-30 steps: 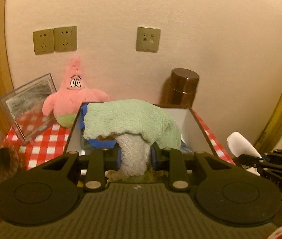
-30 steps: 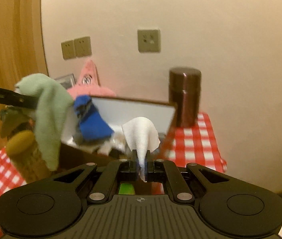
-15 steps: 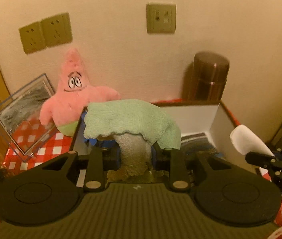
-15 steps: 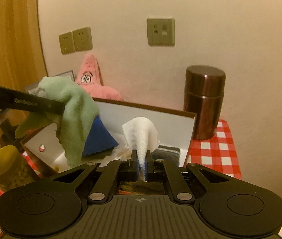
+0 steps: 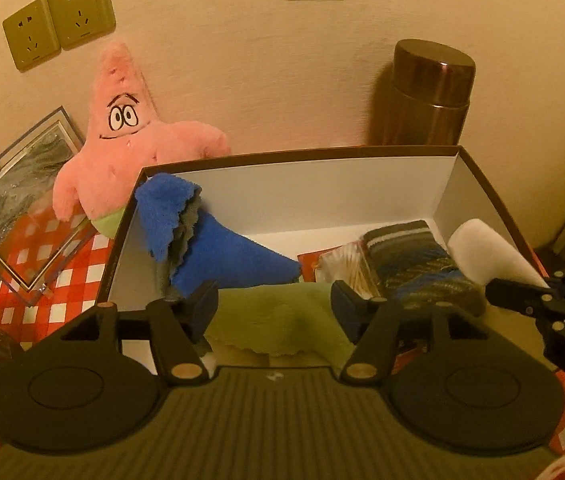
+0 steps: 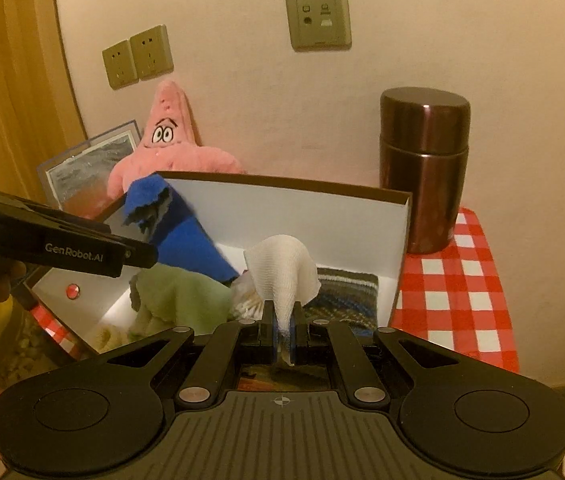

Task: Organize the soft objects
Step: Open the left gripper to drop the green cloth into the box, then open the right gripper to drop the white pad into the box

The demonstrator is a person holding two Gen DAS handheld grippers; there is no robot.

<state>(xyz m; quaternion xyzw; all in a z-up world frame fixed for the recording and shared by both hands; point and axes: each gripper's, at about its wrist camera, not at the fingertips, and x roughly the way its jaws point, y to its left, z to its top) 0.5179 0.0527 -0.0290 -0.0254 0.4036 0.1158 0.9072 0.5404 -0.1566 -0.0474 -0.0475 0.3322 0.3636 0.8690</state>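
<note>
Red-checked cloth covers the surface (image 6: 466,292) under the open box (image 5: 322,192), where your green cloth (image 5: 278,316) lies on the near floor below your left tongs (image 5: 274,306), whose jaws stand wide and hold nothing. Your right tongs (image 6: 281,334) pinch the white cloth (image 6: 282,276) tight above the box. A blue cloth (image 5: 210,252) drapes over the left wall. Beyond the box, a pink star plush (image 5: 122,140) and a brown flask (image 5: 428,92) stand against the wall.
</note>
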